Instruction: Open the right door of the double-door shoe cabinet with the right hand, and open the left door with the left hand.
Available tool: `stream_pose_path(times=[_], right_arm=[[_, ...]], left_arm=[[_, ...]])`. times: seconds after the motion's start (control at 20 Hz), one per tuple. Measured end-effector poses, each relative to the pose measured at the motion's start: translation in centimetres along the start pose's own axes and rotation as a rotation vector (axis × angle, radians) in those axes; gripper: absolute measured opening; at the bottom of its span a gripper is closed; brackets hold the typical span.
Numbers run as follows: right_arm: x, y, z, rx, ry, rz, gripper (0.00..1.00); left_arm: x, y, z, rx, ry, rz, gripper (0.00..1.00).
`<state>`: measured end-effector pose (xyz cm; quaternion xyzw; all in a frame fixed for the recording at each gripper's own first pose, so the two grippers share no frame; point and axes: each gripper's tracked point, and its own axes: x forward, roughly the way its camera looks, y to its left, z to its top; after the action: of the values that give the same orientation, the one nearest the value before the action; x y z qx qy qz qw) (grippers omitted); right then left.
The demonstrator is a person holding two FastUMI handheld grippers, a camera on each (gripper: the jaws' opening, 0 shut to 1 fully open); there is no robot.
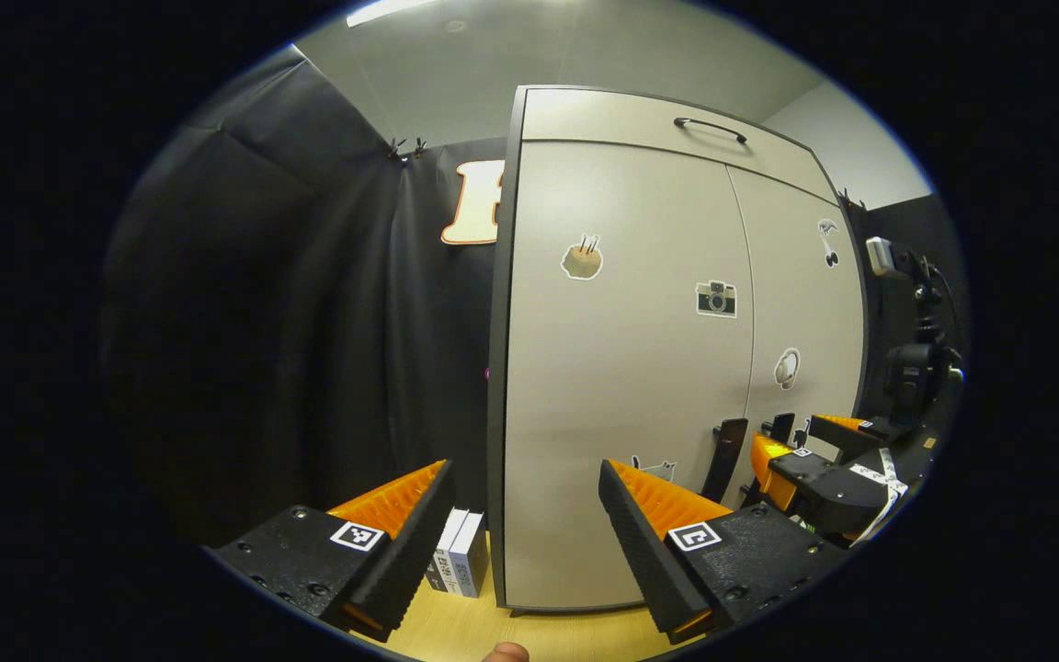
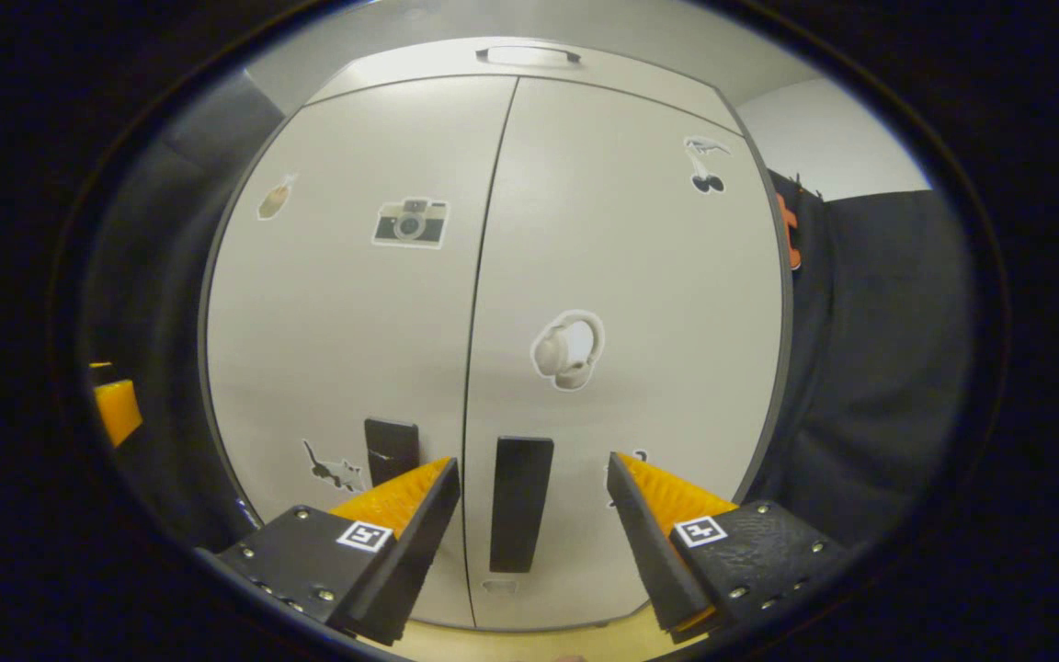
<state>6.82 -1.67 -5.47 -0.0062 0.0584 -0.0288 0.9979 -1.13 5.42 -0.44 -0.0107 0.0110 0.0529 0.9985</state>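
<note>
In the left gripper view, the left claw (image 1: pixel 525 515) is spread wide with nothing between its fingers, which rise from about 7 and 5 o'clock. The shoe cabinet (image 1: pixel 640 368) stands straight ahead and runs off toward 3 o'clock, both doors closed. The left door (image 1: pixel 621 386) carries a camera sticker (image 1: pixel 716 299), and its dark handle (image 1: pixel 724 457) sits low at roughly 4 o'clock, well apart from this claw. The right claw (image 1: pixel 791 432) shows farther off at 4 o'clock, near the handles. Two small boxes (image 1: pixel 459 552) stand on the wooden bench (image 1: pixel 456 630) at 6 o'clock (just beside the cabinet's near corner).

In the right gripper view, the right claw (image 2: pixel 534 487) is likewise spread, its fingers flanking the right door's handle (image 2: pixel 520 504) at 6 o'clock; whether they touch it cannot be told. The right door (image 2: pixel 621 349) bears a headphones sticker (image 2: pixel 567 349) near centre. The left door's handle (image 2: pixel 391 450) lies at 7 o'clock, just past the seam.
</note>
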Motion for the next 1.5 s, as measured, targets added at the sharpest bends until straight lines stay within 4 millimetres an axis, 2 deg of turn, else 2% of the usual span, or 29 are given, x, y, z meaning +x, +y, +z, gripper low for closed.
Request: stream_pose_path(times=[0.2, 0.3, 0.45, 0.55, 0.6, 0.65, 0.75, 0.8, 0.95, 1.0, 1.1, 1.15, 1.4, 1.45, 1.5], right_arm=[[1.3, -0.3, -0.7, -0.005, 0.016, -0.006, 0.96], [1.8, -0.3, -0.9, -0.013, 0.016, -0.01, 0.89], [2.4, -0.3, -1.5, -0.024, 0.03, -0.006, 0.89], [2.5, -0.1, -1.5, -0.023, 0.022, 0.006, 0.82], [2.8, 0.0, -1.7, -0.026, 0.022, 0.016, 0.81], [2.6, 0.6, -1.6, -0.015, 0.024, 0.045, 0.76], [2.6, 1.0, -1.8, 0.003, 0.034, 0.063, 0.54], [2.6, 0.9, -1.7, -0.004, 0.029, 0.063, 0.46], [2.9, 1.3, -1.9, 0.015, 0.037, 0.079, 0.47], [2.6, 1.5, -1.9, 0.026, 0.039, 0.073, 0.37], [2.8, 1.5, -2.0, 0.056, 0.039, 0.076, 0.37], [2.8, 1.5, -2.1, 0.068, 0.043, 0.084, 0.29], [2.6, 1.6, -2.1, 0.063, 0.045, 0.114, 0.29], [2.5, 1.6, -2.2, 0.067, 0.05, 0.127, 0.29], [2.5, 1.6, -2.2, 0.073, 0.056, 0.138, 0.29]], left_arm=[[0.0, 0.7, -0.2, -0.004, 0.008, 0.015, 0.96], [0.0, 1.0, -0.3, -0.002, 0.011, 0.023, 0.96], [0.0, 1.4, -0.3, -0.006, 0.015, 0.03, 0.96], [-0.1, 1.6, -0.5, -0.009, 0.019, 0.035, 0.96], [-0.1, 1.6, -0.5, -0.01, 0.022, 0.036, 0.96], [-0.1, 1.7, -0.6, -0.012, 0.024, 0.037, 0.96], [-0.2, 1.6, -0.7, -0.013, 0.026, 0.037, 0.96], [-0.3, 1.5, -0.8, -0.013, 0.028, 0.037, 0.96], [-0.5, 1.4, -0.9, -0.017, 0.031, 0.039, 0.96], [-0.7, 1.4, -0.9, -0.019, 0.031, 0.04, 0.96], [-1.1, 1.3, -0.9, -0.023, 0.03, 0.043, 0.97], [-1.3, 1.4, -0.9, -0.025, 0.029, 0.046, 0.96], [-2.4, 1.3, -0.8, -0.025, 0.027, 0.056, 0.97], [-2.7, 1.2, -0.8, -0.025, 0.027, 0.056, 0.94], [-3.0, 1.1, -0.8, -0.025, 0.028, 0.055, 0.97]])
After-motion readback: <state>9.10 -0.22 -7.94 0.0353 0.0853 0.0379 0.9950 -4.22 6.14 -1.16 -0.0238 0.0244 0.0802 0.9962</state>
